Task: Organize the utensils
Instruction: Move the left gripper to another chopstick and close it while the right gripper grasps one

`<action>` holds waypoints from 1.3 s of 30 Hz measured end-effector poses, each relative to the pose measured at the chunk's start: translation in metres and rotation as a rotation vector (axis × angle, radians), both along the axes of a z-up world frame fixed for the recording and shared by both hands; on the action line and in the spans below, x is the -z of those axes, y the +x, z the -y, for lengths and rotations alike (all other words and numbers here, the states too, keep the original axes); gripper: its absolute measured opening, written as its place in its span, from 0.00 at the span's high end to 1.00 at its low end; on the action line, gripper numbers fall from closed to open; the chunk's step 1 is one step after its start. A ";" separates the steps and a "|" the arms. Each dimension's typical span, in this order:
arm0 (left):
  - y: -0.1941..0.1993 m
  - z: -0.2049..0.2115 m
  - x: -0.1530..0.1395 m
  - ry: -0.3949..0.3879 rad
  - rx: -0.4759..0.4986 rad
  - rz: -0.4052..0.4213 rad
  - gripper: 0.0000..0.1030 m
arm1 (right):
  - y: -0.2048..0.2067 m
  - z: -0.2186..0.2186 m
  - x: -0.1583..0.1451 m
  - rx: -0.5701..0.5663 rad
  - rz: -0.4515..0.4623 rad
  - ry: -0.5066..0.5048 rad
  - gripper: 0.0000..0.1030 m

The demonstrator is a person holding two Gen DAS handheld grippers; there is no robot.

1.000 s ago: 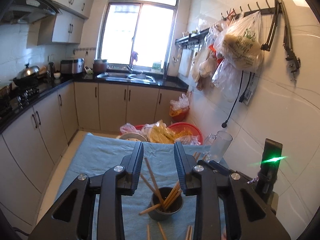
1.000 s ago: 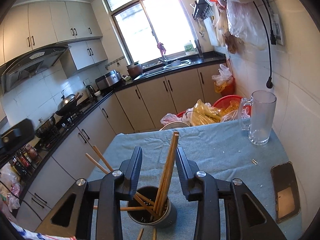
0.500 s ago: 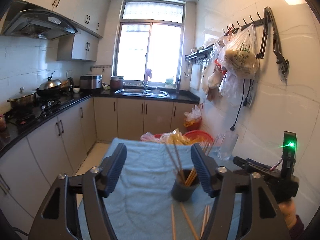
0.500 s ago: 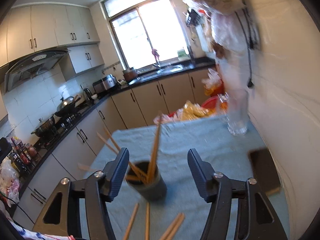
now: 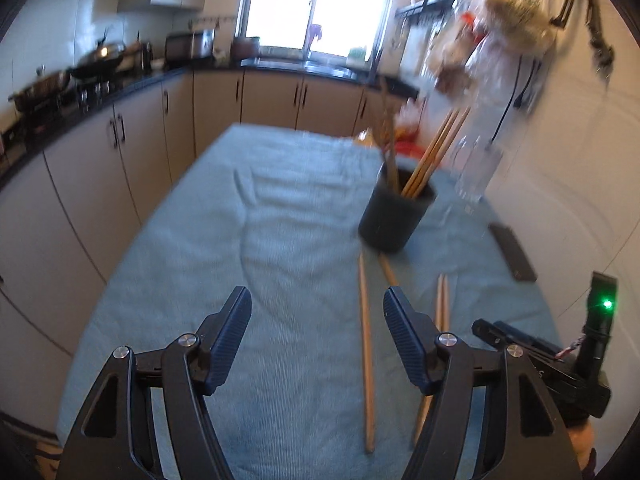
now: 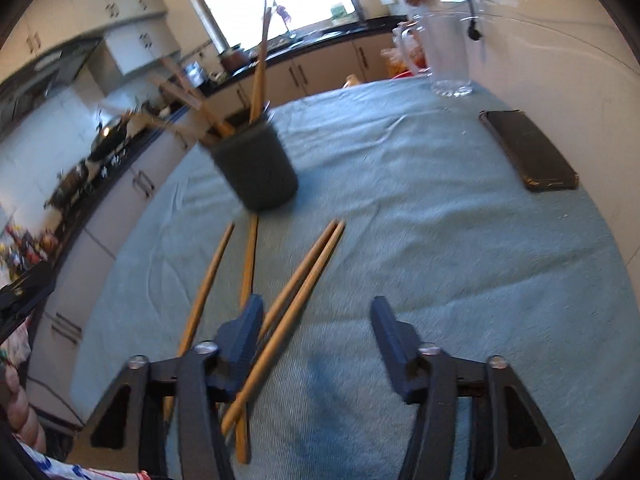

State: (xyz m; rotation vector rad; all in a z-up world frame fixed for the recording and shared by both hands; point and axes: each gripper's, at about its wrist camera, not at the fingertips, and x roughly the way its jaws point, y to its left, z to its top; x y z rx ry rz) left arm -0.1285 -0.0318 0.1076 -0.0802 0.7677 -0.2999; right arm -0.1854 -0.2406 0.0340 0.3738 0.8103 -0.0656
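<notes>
A dark grey cup point(image 5: 394, 216) point(image 6: 256, 166) stands on the blue-clothed table and holds several wooden chopsticks point(image 5: 434, 152) point(image 6: 258, 66). More wooden chopsticks point(image 5: 366, 344) point(image 6: 304, 276) lie loose on the cloth in front of the cup. My left gripper point(image 5: 316, 324) is open and empty, above the cloth to the near left of the loose chopsticks. My right gripper point(image 6: 318, 332) is open and empty, low over the near ends of the loose chopsticks; it also shows at the lower right of the left wrist view point(image 5: 536, 364).
A glass mug point(image 6: 444, 52) point(image 5: 476, 168) stands at the far right by the wall. A black phone point(image 6: 528, 150) point(image 5: 512, 252) lies on the cloth at the right. Kitchen cabinets point(image 5: 120, 160) run along the left. The tiled wall point(image 5: 568, 160) is close on the right.
Both grippers have opened wide and pulled back from the cup, tilting down toward the table. The loose chopsticks on the cloth have come into fuller view.
</notes>
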 end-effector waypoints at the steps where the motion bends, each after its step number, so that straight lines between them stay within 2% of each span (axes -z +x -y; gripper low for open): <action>1: 0.001 0.000 0.008 0.001 -0.007 -0.020 0.35 | 0.002 -0.004 0.002 -0.007 -0.006 -0.010 0.57; 3: 0.003 0.000 0.019 -0.012 -0.013 -0.057 0.35 | 0.006 -0.012 0.011 -0.029 -0.028 -0.042 0.62; 11: 0.012 0.011 0.034 0.004 0.006 -0.102 0.35 | 0.030 -0.033 0.028 -0.062 -0.107 -0.145 0.64; 14: 0.019 0.015 0.038 0.012 0.017 -0.118 0.35 | 0.037 -0.038 0.029 -0.053 -0.128 -0.204 0.72; 16: 0.024 0.018 0.041 0.022 0.027 -0.133 0.35 | 0.041 -0.035 0.029 -0.049 -0.139 -0.205 0.79; 19: 0.030 0.026 0.046 0.034 0.052 -0.156 0.35 | 0.047 -0.024 0.027 -0.035 -0.155 -0.195 0.80; 25: 0.045 0.048 0.057 0.067 0.107 -0.207 0.47 | 0.038 0.008 0.027 0.059 -0.168 -0.206 0.80; 28: 0.055 0.061 0.064 0.107 0.121 -0.212 0.54 | 0.032 0.022 0.027 0.080 -0.154 -0.177 0.80; 32: 0.069 0.077 0.075 0.131 0.137 -0.248 0.69 | 0.030 0.026 0.027 0.070 -0.134 -0.151 0.81; 39: 0.085 0.104 0.087 0.188 0.144 -0.281 0.70 | 0.026 0.036 0.028 0.020 -0.107 -0.100 0.81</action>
